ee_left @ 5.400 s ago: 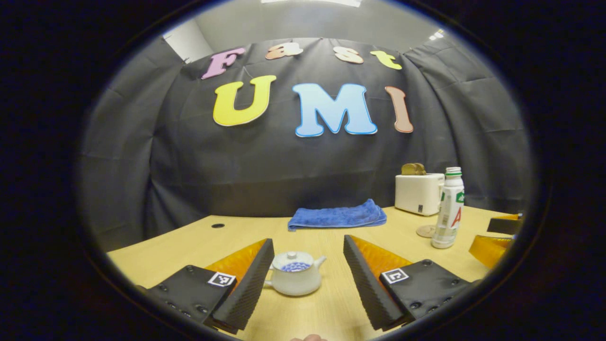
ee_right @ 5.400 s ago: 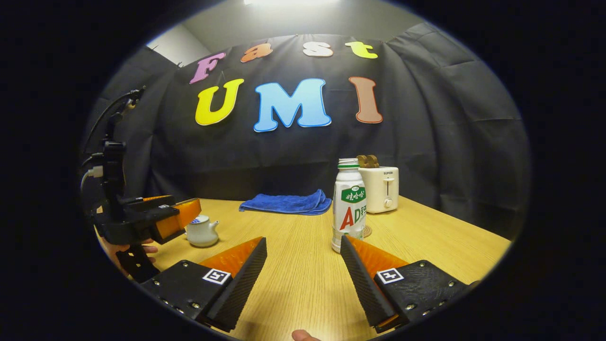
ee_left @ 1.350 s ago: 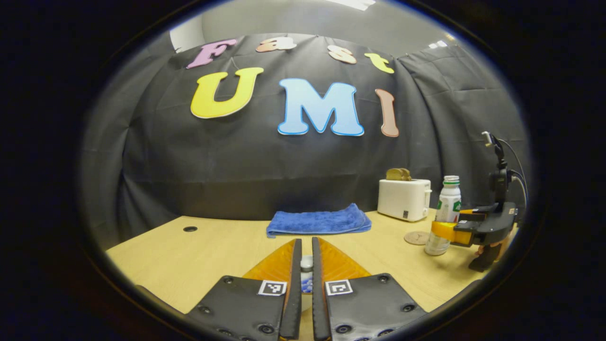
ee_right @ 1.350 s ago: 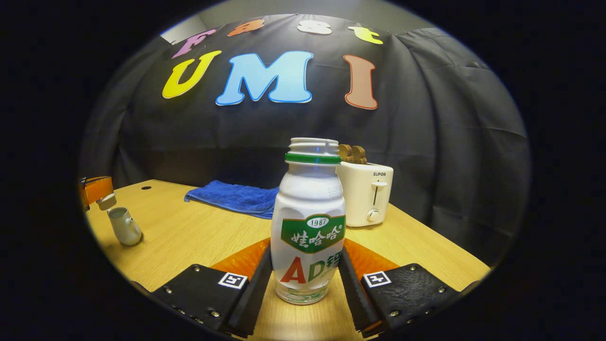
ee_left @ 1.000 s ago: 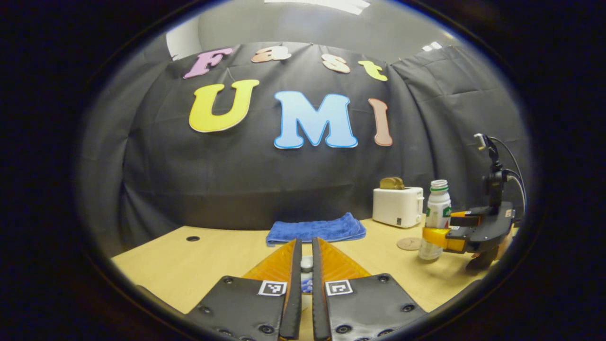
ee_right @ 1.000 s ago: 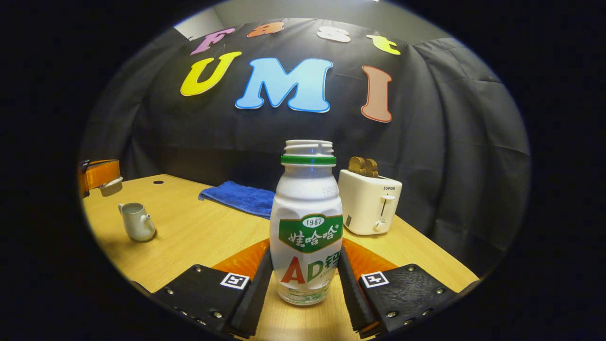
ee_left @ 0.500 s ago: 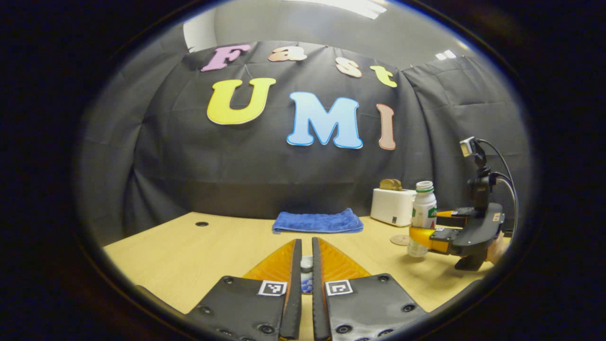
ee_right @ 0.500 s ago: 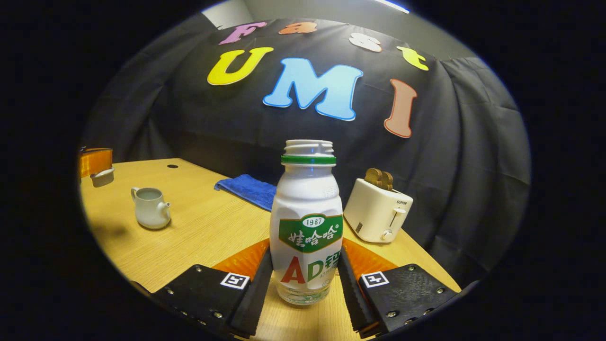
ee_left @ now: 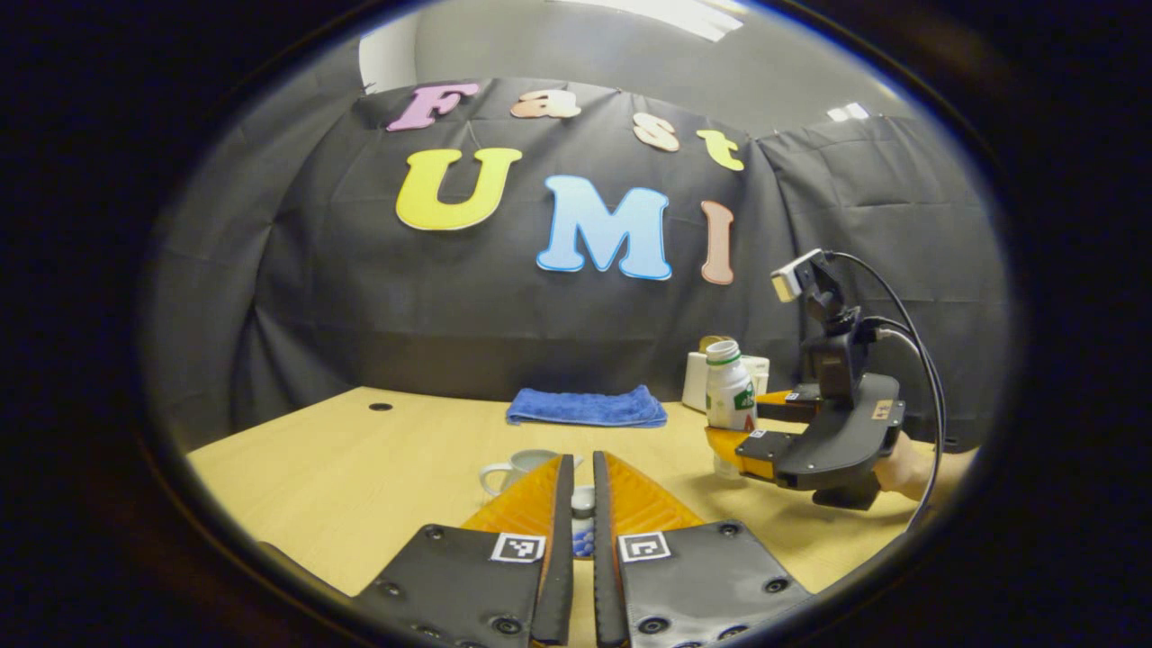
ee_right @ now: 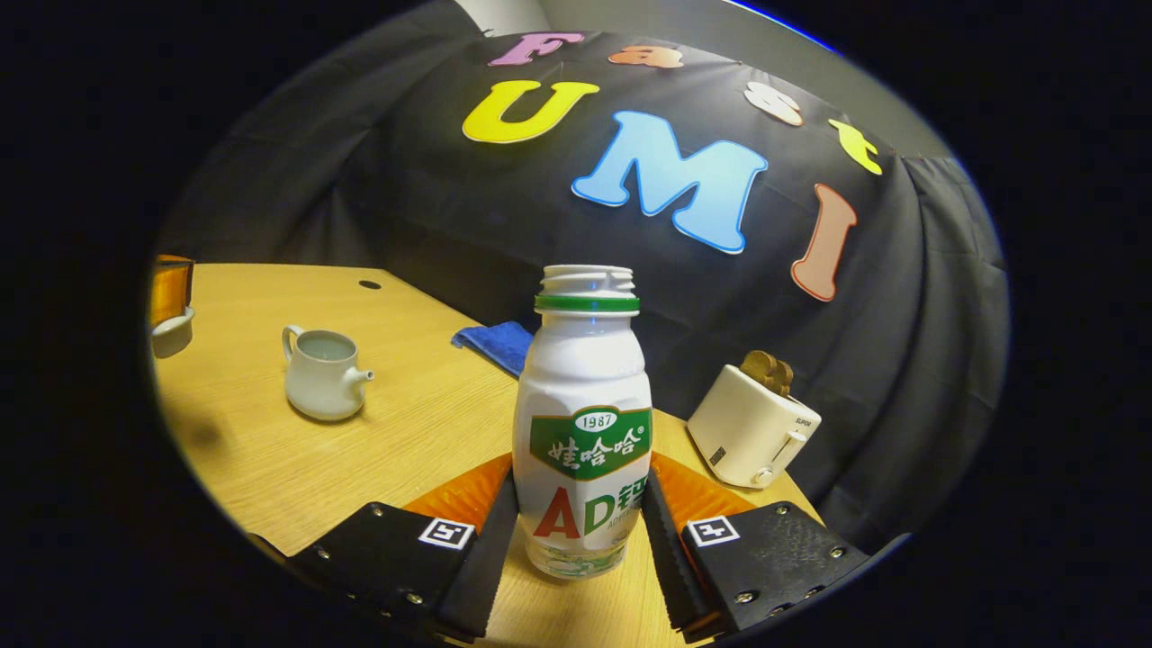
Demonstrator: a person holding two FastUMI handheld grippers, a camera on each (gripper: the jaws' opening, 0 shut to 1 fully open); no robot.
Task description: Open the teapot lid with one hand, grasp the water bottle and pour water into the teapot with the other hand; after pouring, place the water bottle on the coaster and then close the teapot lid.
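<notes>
While the left claw (ee_left: 576,490) has its two fingers drawn almost together on the knob of the teapot lid (ee_left: 583,498), it holds that lid in the air above the desk (ee_left: 360,468). In the left gripper view the white teapot (ee_left: 513,467) stands just behind the fingers, open at the top, and a folded blue towel (ee_left: 585,407) lies farther back by the wall. To the right of that, the right claw (ee_left: 733,423), held by a hand (ee_left: 904,463), carries the water bottle (ee_left: 727,396) upright in front of a white toaster (ee_left: 754,369).

In the right gripper view the teapot (ee_right: 322,372) sits well to the left on the desk (ee_right: 405,423), lidless, with the lid (ee_right: 171,333) hanging under the left claw at the far edge. At the centre the right claw (ee_right: 581,517) presses both fingers against the lower sides of the uncapped bottle (ee_right: 583,423), its base clear of the desk. The toaster (ee_right: 754,427) with bread in its slots stands to the right, tilted in this view.
</notes>
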